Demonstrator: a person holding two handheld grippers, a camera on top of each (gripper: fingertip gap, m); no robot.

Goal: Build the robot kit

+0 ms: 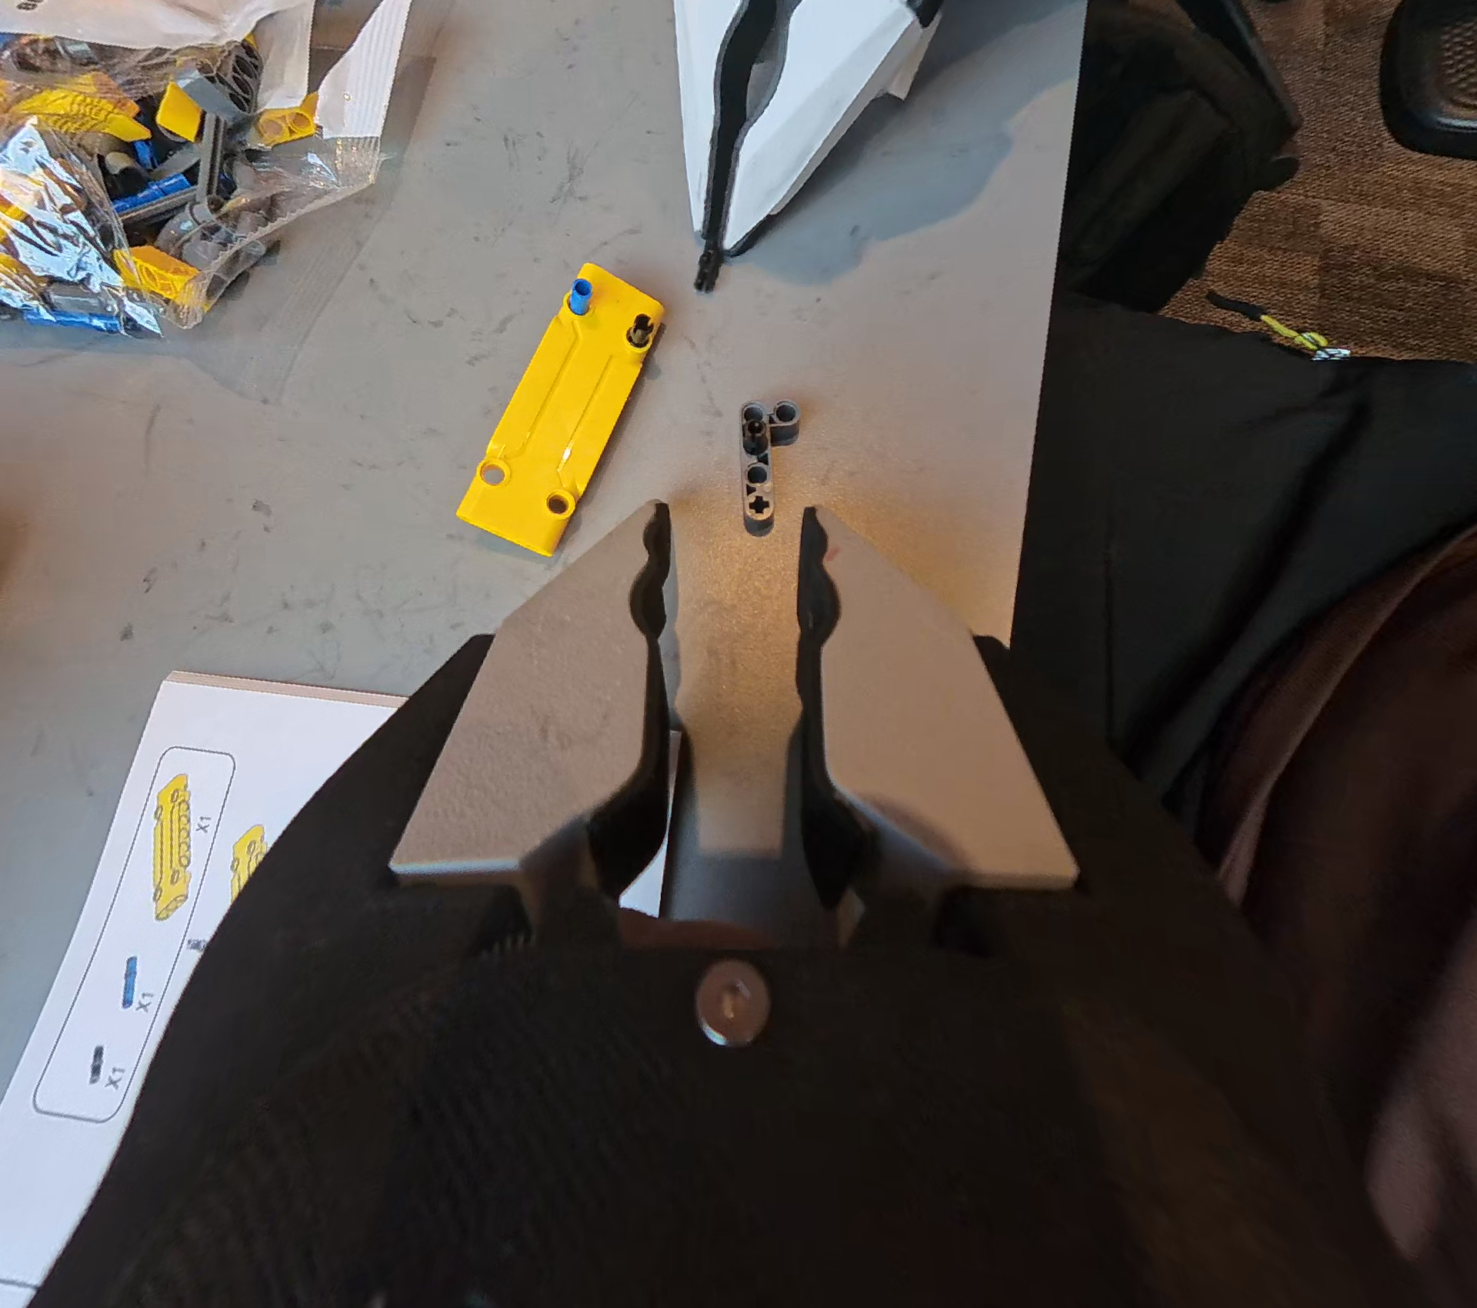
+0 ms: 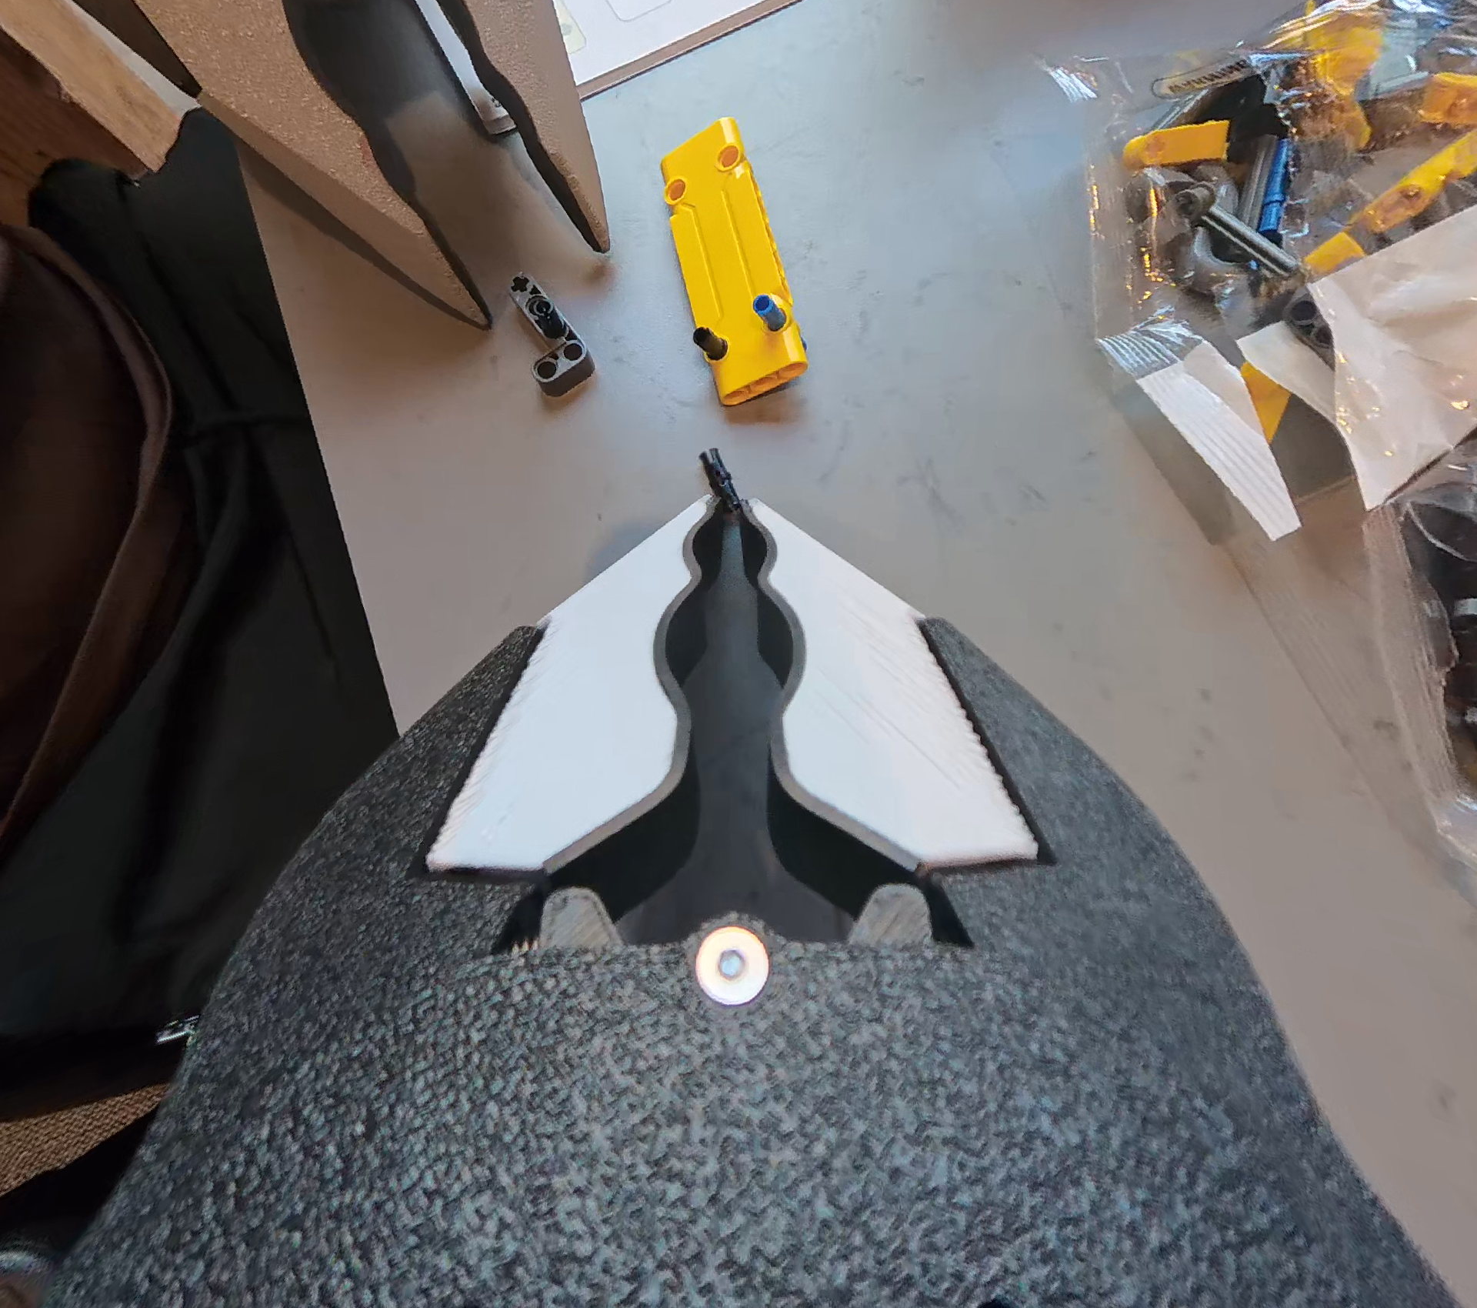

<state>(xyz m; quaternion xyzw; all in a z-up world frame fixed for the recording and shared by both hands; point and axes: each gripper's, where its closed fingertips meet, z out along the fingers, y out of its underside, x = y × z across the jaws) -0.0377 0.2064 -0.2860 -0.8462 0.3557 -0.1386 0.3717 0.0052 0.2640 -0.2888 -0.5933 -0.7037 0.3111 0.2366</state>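
Two sets of tongs worked over the grey table (image 1: 240, 550): the right tongs (image 2: 726, 501) were clamped on a small black pin (image 2: 718, 473), its tip poking out just short of the yellow panel (image 2: 731, 262), while the left tongs (image 1: 734, 517) stood apart and empty, straddling the near end of the grey L-shaped beam (image 1: 761, 462). Already seated in the panel were a blue pin (image 1: 581, 294) and a black pin (image 1: 642, 328) — beyond lay bags of loose parts (image 1: 136, 182) and an instruction booklet (image 1: 160, 910).
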